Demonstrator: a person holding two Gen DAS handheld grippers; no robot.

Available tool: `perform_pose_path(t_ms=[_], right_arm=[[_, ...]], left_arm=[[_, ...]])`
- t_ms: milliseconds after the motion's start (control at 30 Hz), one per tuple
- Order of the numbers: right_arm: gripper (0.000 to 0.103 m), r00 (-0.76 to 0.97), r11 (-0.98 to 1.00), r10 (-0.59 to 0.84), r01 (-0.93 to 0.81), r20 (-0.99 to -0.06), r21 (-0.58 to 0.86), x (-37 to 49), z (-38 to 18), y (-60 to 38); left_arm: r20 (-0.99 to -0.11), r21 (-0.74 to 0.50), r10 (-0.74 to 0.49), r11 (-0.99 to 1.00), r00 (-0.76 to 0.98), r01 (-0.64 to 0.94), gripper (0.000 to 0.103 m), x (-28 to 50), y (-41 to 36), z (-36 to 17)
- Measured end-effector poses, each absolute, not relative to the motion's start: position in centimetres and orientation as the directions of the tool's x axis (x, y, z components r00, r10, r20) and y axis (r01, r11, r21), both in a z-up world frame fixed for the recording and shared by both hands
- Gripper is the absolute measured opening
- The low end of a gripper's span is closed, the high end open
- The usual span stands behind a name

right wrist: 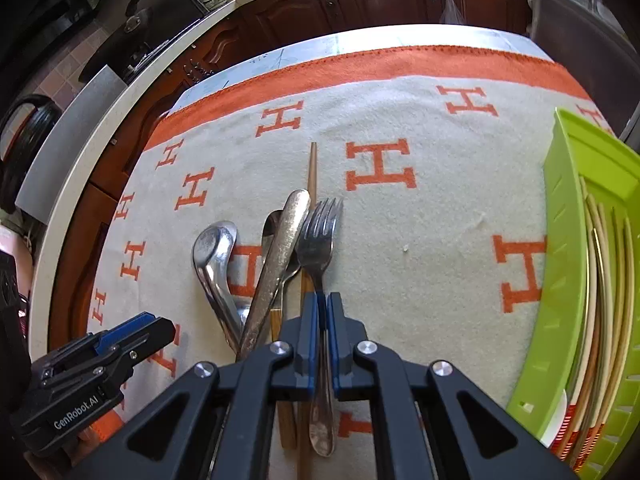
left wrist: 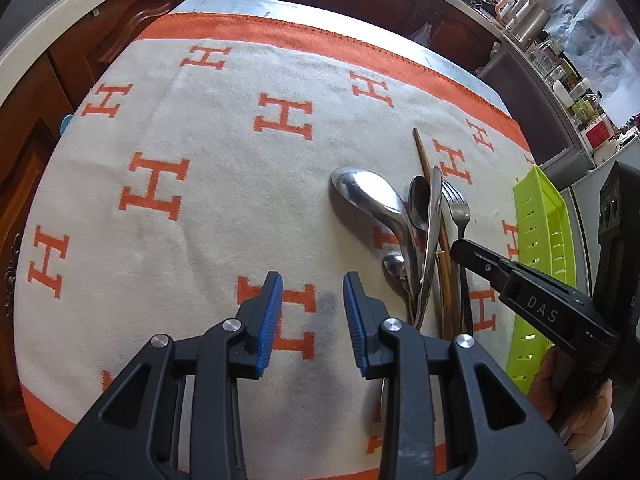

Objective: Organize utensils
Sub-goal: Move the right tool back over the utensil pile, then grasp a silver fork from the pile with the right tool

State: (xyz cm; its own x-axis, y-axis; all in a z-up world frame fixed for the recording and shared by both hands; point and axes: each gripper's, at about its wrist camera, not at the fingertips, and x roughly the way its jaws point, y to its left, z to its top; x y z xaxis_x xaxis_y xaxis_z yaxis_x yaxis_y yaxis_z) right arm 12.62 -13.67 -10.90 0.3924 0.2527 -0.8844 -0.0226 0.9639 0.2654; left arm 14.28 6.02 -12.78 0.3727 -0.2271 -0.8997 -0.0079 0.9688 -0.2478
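A: Closed around the fork [right wrist: 319, 240] handle, right gripper [right wrist: 322, 312] jaws pinching the narrow neck just behind the tines. Left gripper [left wrist: 313, 300] jaws spread wide, grasping nothing, hovering over bare cloth [left wrist: 208, 128] toward the near edge of the surface.

B: And the fork itself?

A: Lying flat in the pile of utensils [right wrist: 256, 264], rightmost piece, nearer the right edge where the green tray [right wrist: 576, 216] sits. Beside it a large spoon [left wrist: 366, 196], smaller spoons, a flat metal handle and wooden chopsticks [right wrist: 312, 168] running under the heap.

B: Handling?

A: Probably light, rigid, slick polished steel; likely to pivot in a pinch that far from the middle. Better taken closer to mid-handle, and lifted clear of the chopsticks lying alongside.

B: Anything one camera alone gives?

A: Right wrist view: blue pads tight on the handle, plus long sticks already lying inside the tray. Left wrist view: only the outside of the right gripper, grip hidden, but the whole large spoon bowl and the tray's slotted wall [left wrist: 548, 236].
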Motion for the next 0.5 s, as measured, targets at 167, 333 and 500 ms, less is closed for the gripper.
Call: perform_pose_path(t_ms=[167,333,500], right_arm=[[0.004,0.428,0.984,0.179,-0.056,-0.886,0.172,12.3,-10.0,-12.7],[0.004,0.394,0.988,0.156,-0.06,-0.906,0.144,12.7,-11.0,-12.4],[0.003,0.41,0.992,0.126,-0.067,-0.903,0.108,12.5,-10.8,-11.6]], left_arm=[[-0.899,-0.247,-0.228,0.969,0.374,-0.004,0.028,14.4,5.9,-12.8],[-0.9,-0.245,-0.228,0.97,0.372,0.002,0.028,14.4,5.5,-12.9],[-0.9,-0.244,-0.227,0.97,0.373,0.001,0.028,14.4,5.3,-12.8]])
